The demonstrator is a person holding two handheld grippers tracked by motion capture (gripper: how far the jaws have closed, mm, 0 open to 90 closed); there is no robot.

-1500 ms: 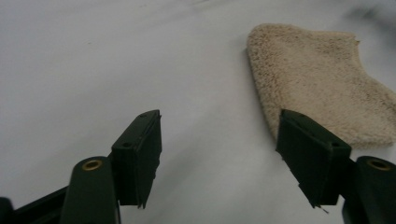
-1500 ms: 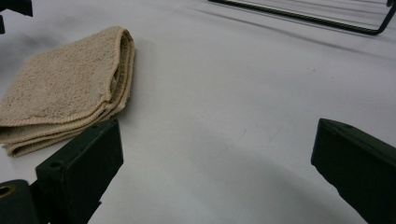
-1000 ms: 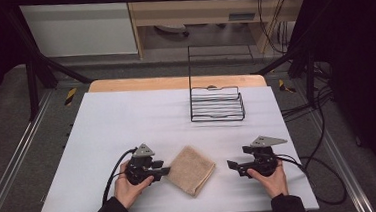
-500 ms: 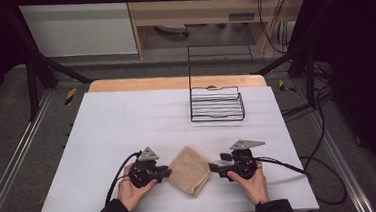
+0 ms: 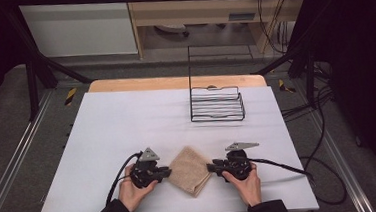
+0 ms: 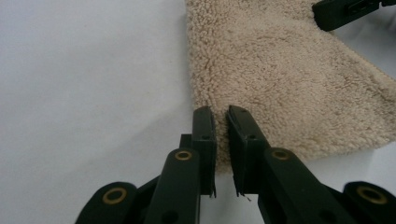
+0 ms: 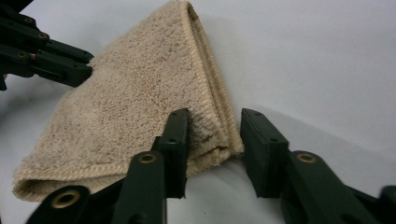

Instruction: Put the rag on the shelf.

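Note:
A folded beige towel (image 5: 189, 170) lies like a diamond on the white table (image 5: 127, 120) near its front edge, between both hands. My left gripper (image 5: 168, 171) is at the towel's left corner; in the left gripper view its jaws (image 6: 222, 116) are pinched on that corner of the towel (image 6: 280, 70). My right gripper (image 5: 211, 167) is at the right corner. In the right gripper view it (image 7: 215, 121) stands open, its jaws straddling the folded corner of the towel (image 7: 130, 107) without closing on it.
A black wire rack (image 5: 217, 104) with a tall upright rod stands at the back right of the table. A wooden strip (image 5: 174, 82) borders the far edge. Cables trail from both grippers, the right one off the table's right side.
My right gripper has moved left across the table until it reached the towel's right corner. The left gripper edged right onto the left corner. The towel has stayed put.

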